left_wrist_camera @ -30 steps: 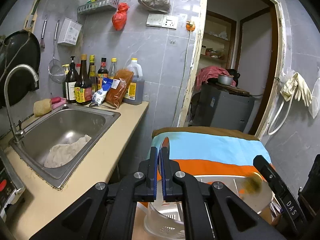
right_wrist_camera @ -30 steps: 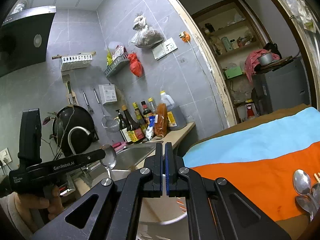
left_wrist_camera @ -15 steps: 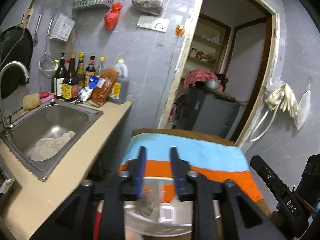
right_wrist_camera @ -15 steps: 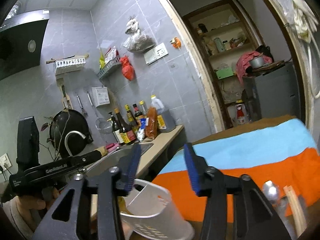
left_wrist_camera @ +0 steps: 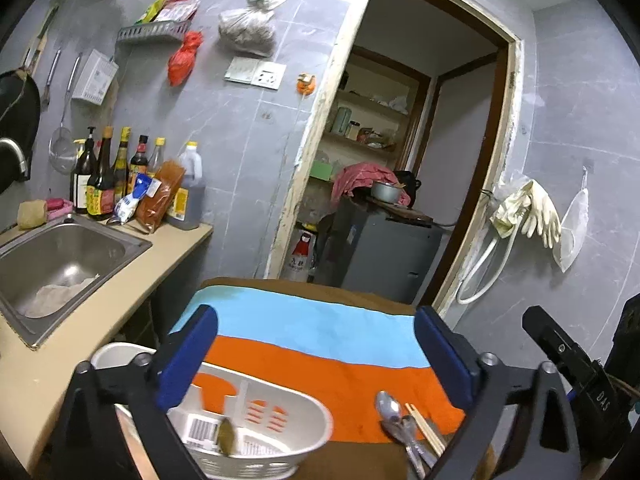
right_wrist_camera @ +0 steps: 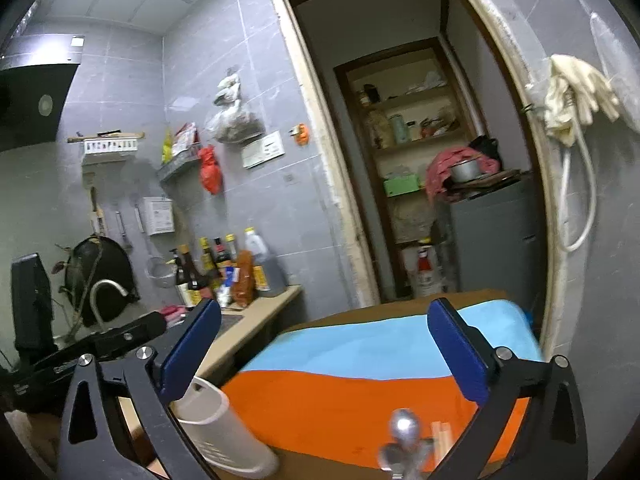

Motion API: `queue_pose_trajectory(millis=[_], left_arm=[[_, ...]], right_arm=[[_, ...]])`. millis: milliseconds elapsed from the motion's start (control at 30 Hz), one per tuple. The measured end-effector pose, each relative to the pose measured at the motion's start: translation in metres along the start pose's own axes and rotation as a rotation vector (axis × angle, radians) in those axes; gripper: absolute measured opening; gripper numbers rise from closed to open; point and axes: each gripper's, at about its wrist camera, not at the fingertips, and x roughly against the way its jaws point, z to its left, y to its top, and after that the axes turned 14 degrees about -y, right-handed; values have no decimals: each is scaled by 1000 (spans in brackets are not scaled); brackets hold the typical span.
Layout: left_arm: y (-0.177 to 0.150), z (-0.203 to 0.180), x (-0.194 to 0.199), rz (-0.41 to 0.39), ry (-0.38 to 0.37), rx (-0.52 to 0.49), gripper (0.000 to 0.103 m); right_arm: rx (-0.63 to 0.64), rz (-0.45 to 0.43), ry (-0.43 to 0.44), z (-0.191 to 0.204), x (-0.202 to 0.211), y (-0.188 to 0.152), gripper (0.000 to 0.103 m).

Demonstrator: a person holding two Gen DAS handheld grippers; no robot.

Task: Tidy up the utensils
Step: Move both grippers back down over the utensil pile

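Observation:
A white plastic utensil basket [left_wrist_camera: 256, 428] stands on the orange and blue cloth [left_wrist_camera: 320, 356], below my left gripper [left_wrist_camera: 316, 356], which is wide open and empty. A dark blurred utensil [left_wrist_camera: 226, 436] lies inside the basket. Metal spoons [left_wrist_camera: 390, 412] and wooden chopsticks [left_wrist_camera: 426, 428] lie on the cloth at the lower right. In the right wrist view my right gripper [right_wrist_camera: 324, 352] is wide open and empty above the cloth [right_wrist_camera: 360, 392]. The spoons [right_wrist_camera: 404, 436] and chopsticks [right_wrist_camera: 440, 436] lie just below it, the basket [right_wrist_camera: 224, 428] at the lower left.
A beige counter [left_wrist_camera: 100, 320] with a steel sink [left_wrist_camera: 60, 260] and several sauce bottles [left_wrist_camera: 120, 180] runs along the left. An open doorway [left_wrist_camera: 392, 200] with a grey cabinet [left_wrist_camera: 384, 256] is behind the table. The other gripper's body [left_wrist_camera: 576, 376] is at the right.
Both grippers went from shut to wide open. The left one let go of the spoon it held, and a utensil now lies in the basket. Both views swung right, toward the doorway.

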Motion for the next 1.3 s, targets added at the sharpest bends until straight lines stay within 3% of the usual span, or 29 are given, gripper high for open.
queue_pose_trajectory(millis=[267,567,800,1033,1100,1167,1300], left_arm=[[-22,-46,-25,52,-29,-72,102],[-57,-76,-58,126,-57,-79,102],[-84,-81,-87,223,-73,-68,102],[-107,-75,-112,319,-93,-35,102],[-115,-71,-118,346,-88,-22,100],[-121,-67,-125,374,-82,-11,95],[-135,-62,-136,439,-75,14,81]], right_arm=[[-5,22,-80,-57,5,3,102],[-11,71,-165,-112,-2,-14,102],[1,186,-195,-141,-26,-38,101],[-10,335,-162,-157,-56,-69,101],[-6,377,-143,-156,-65,-79,96],[10,424,-134,-153,-73,-90,77],[36,511,-104,-149,-86,-115,61]])
